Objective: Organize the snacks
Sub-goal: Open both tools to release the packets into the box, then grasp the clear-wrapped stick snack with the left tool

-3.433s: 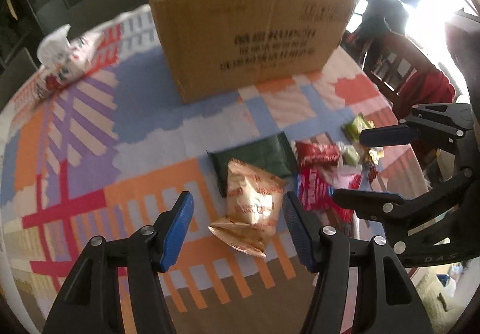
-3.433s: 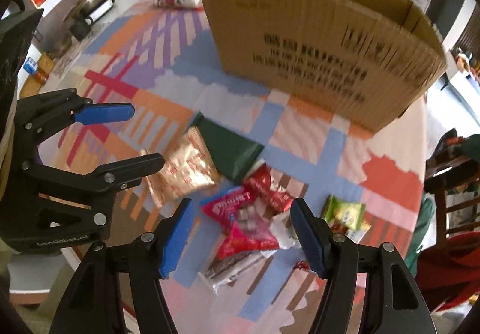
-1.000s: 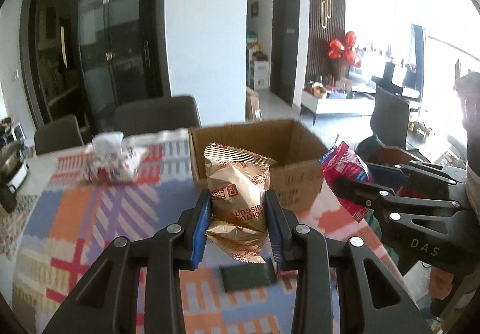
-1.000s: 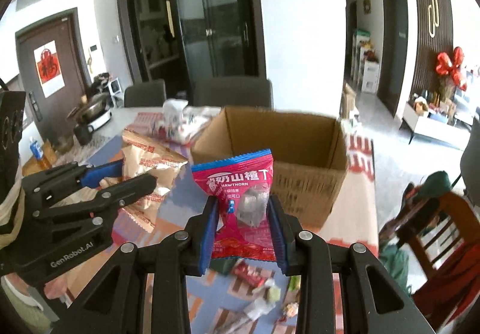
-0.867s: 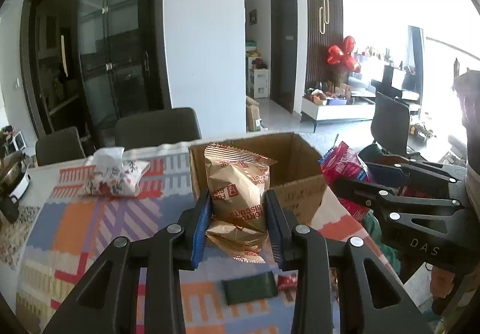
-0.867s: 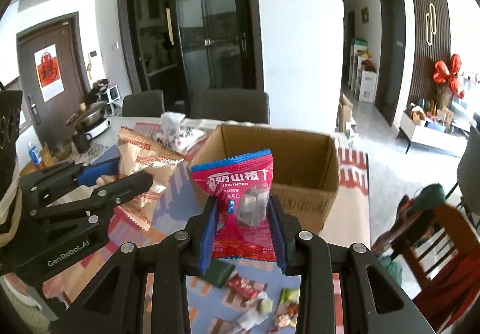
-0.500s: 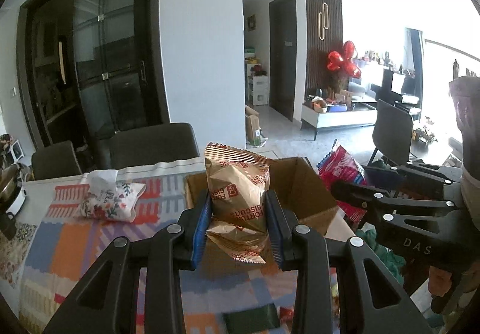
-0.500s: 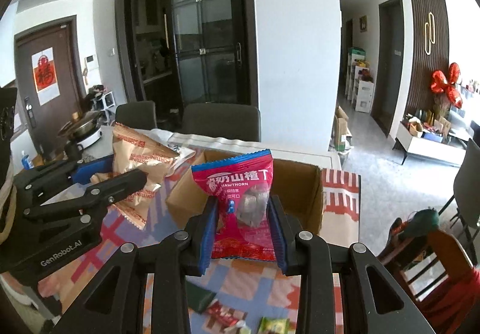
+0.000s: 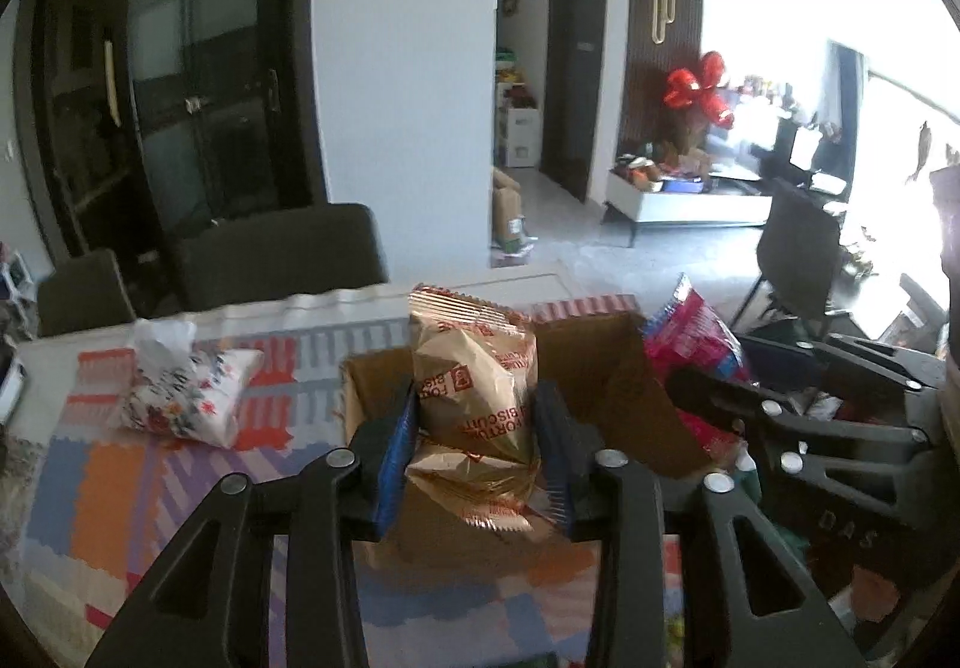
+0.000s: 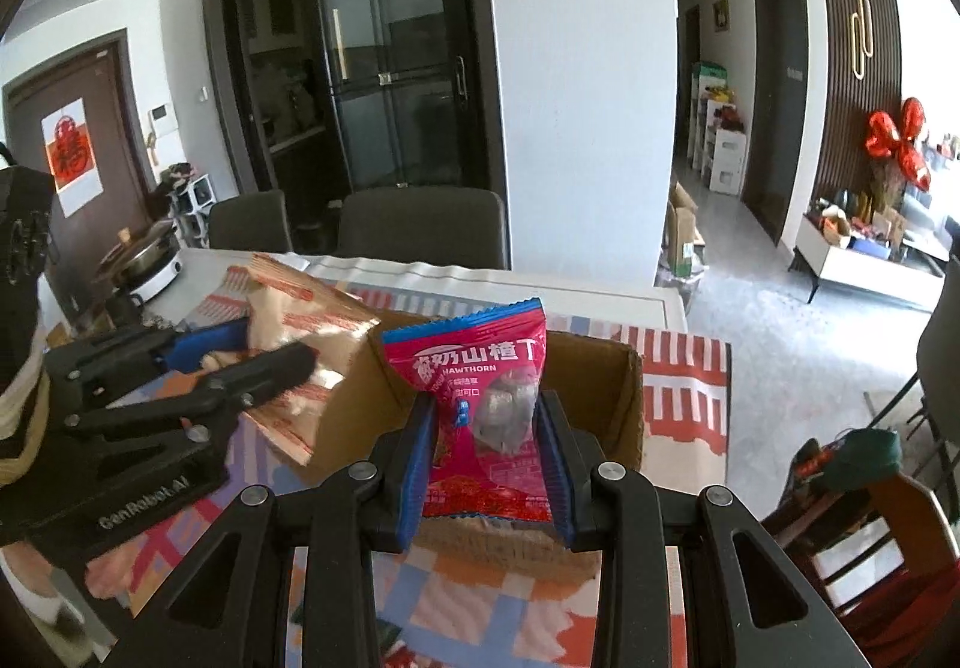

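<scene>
Your left gripper hangs over the cardboard box on the patterned tablecloth, its jaws opening with the tan biscuit bag still between them, while your right gripper pinches the pink hawthorn packet above the same box.

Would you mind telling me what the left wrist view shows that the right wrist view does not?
Only the left wrist view shows the floral tissue pack on the tablecloth. Only the right wrist view shows the pot and the red door poster. Both show the cardboard box, the gold biscuit bag between the opening jaws of the left gripper, and the pink hawthorn packet clamped in the right gripper.
</scene>
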Tool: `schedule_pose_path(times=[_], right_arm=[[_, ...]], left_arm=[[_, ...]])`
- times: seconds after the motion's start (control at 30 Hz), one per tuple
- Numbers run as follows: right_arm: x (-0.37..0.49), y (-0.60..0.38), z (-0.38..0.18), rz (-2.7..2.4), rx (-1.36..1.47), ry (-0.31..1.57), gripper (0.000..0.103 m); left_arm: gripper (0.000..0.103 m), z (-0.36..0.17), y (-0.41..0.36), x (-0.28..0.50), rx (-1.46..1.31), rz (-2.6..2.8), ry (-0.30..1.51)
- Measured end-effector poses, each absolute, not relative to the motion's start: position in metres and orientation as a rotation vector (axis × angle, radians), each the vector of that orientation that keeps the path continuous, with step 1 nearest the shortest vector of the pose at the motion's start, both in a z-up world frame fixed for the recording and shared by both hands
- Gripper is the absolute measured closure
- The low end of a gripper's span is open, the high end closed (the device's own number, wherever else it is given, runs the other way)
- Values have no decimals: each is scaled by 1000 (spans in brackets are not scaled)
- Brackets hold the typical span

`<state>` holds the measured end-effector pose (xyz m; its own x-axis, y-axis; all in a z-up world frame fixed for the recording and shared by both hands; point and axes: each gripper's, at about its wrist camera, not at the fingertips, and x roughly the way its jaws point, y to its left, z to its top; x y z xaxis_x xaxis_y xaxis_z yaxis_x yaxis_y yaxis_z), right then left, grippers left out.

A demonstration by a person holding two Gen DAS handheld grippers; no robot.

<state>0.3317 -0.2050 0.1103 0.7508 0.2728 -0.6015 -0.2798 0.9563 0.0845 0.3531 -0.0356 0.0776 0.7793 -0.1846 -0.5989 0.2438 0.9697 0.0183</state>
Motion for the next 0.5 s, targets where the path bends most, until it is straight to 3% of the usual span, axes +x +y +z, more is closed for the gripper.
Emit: schedule_pose_path(times=[0.03,0.1,0.5], right_arm=[[337,-206,107,282,-9,676,55],[337,-210,103,246,9,681,43],[286,-217,107,208,-11,619,38]], left_arm=[[43,77,-36,353,105,-208,633],[40,76,-35,349,105,-186,621],[37,77,-30,295,71,-240,597]])
